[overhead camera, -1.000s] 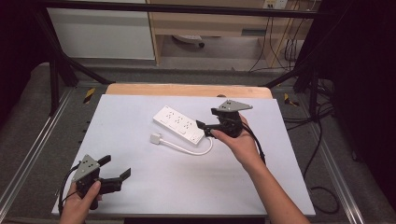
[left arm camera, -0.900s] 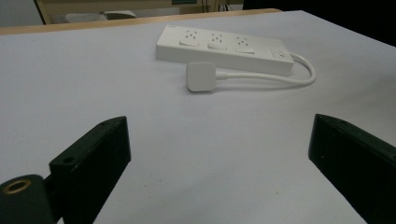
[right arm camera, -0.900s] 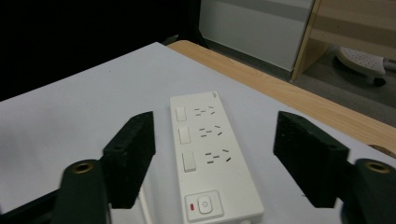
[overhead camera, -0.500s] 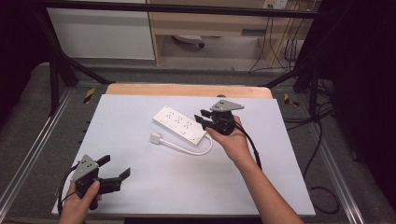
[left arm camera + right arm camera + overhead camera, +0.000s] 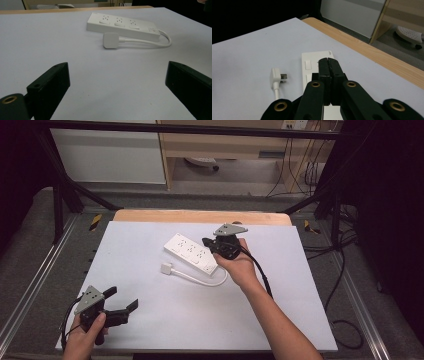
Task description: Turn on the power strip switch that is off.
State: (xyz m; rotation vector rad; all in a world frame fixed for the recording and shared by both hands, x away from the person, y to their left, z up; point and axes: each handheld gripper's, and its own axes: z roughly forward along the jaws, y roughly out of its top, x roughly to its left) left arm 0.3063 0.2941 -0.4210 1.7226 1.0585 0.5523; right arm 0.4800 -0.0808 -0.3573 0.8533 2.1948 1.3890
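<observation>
I see little around my work: a white sheet [image 5: 150, 320] covers the counter [image 5: 200, 216], whose bare wooden edge shows at the far side, and beyond it stand a pale cabinet [image 5: 110, 155] and loose black cables [image 5: 300, 165] on the floor. Nothing lies between my left claw [image 5: 121, 302] and the power strip [image 5: 192, 253]; the sheet there is bare. I can read no brand or writing on the strip. It is white, flat and long, with three sockets in a row, lying near the middle of the counter toward the far edge. Its short white cord [image 5: 207, 281] loops round to a flat white plug [image 5: 167, 269] resting just beside it. My left claw sits at the near left corner, jaws spread wide. My right claw [image 5: 209, 243] is over the strip's right end, jaws pressed together with nothing between them.
</observation>
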